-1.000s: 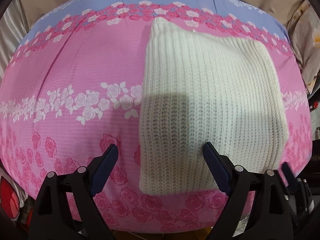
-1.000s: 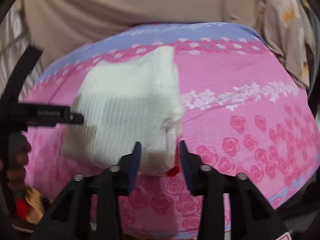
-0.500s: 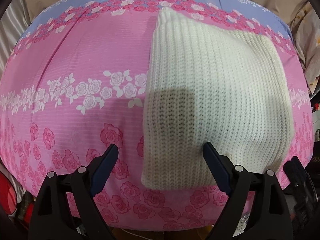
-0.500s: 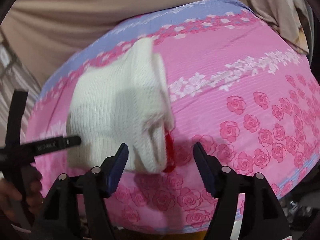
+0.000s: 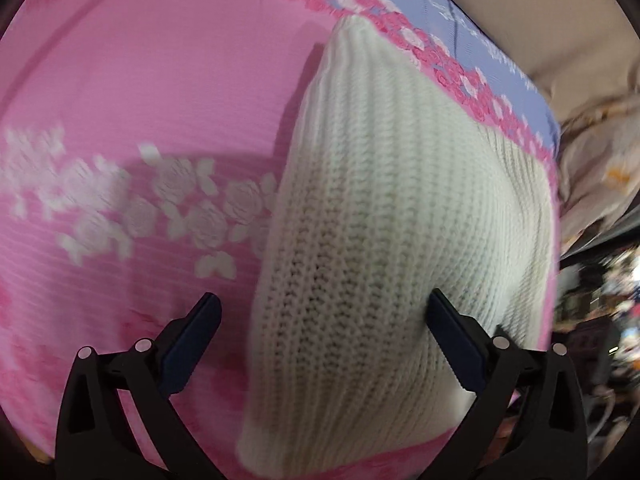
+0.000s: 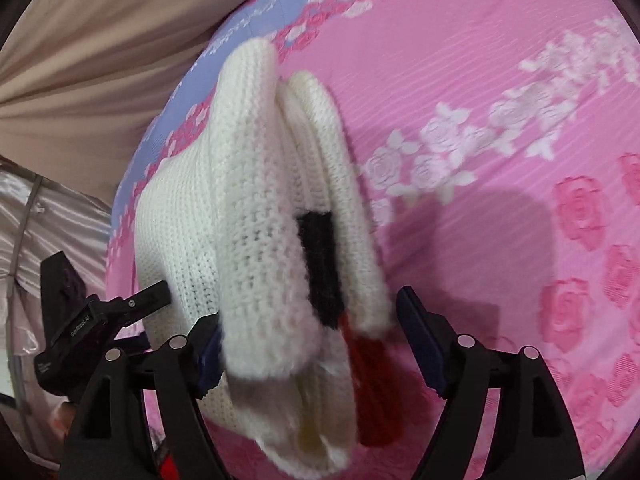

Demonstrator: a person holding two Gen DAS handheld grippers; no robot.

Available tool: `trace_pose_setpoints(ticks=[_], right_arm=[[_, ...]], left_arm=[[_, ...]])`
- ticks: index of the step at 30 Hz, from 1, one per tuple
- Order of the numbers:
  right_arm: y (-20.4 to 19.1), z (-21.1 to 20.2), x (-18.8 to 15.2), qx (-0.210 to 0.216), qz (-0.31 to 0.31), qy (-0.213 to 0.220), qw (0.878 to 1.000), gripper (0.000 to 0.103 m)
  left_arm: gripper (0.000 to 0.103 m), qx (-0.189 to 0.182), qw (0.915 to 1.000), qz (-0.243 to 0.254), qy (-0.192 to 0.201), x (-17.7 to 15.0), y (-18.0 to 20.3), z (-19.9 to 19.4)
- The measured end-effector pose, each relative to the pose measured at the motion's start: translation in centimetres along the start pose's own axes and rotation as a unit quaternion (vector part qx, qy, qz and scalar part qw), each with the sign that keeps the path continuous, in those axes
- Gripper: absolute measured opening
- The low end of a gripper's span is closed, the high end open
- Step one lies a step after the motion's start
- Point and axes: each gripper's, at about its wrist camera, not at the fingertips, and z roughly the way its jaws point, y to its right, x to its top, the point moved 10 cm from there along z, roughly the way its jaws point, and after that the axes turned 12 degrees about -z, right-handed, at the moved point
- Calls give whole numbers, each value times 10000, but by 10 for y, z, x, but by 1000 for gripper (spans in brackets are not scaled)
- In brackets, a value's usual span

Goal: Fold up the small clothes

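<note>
A folded white knit garment (image 5: 384, 216) lies on a pink rose-print sheet (image 5: 140, 92). My left gripper (image 5: 324, 324) is open, low over the sheet, with the garment's left folded edge between its fingers. In the right wrist view the garment (image 6: 248, 208) shows stacked layers with a black patch (image 6: 320, 264) and red patch (image 6: 372, 384) at its open side. My right gripper (image 6: 308, 332) is open, its fingers straddling that near end. The left gripper (image 6: 100, 320) shows at the garment's other side.
The sheet has a lilac band (image 5: 460, 12) along its far edge, with beige fabric (image 6: 100, 40) behind it. A crumpled pale cloth (image 5: 600, 160) lies off the sheet's right side. Dark clutter (image 5: 616, 300) sits beyond the right edge.
Both grippers have moved in close to the garment and lower. The right gripper opened from nearly shut to wide and now straddles the garment's near end.
</note>
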Motion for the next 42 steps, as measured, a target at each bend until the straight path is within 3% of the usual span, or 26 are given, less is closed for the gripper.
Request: trace_pose_setpoints(ticks=[4, 5, 6, 7, 8, 11, 19, 26, 30, 37, 42], right_arm=[[-14, 10, 6, 9, -262, -129, 9996, 85], [-17, 12, 8, 54, -286, -174, 9994, 82], [-19, 13, 10, 85, -297, -186, 9994, 69], [-23, 13, 11, 175, -311, -204, 9992, 52], [-29, 8, 14, 244, -358, -172, 9989, 47], [-42, -10, 20, 264, -550, 7, 9981, 38], [-54, -70, 2, 308, -379, 355, 9982, 36], [-48, -108, -33, 224, -92, 548, 9982, 36], [-61, -131, -44, 183, -62, 759, 9969, 36], [-108, -175, -16, 127, -605, 1375, 9886, 36], [-173, -220, 38, 335, -1365, 2123, 9670, 36]], left_arm=[[95, -33, 9999, 124, -31, -2, 11, 2], [82, -87, 9998, 180, -55, -3, 15, 1], [80, -62, 9995, 292, -89, -4, 22, -2], [69, 24, 9993, 377, -67, -5, 25, -5], [58, 107, 9985, 535, -33, -5, 32, -11], [44, 299, 9954, 907, 55, -5, 49, -28], [41, 372, 9832, 1774, 218, -31, 92, -81], [39, 320, 9710, 2369, 87, -73, 99, -99], [39, 188, 9681, 2498, 89, -85, 100, -115], [39, -275, 9631, 2620, 557, -75, 118, -177], [39, -798, 9505, 2688, 1337, -43, 142, -255]])
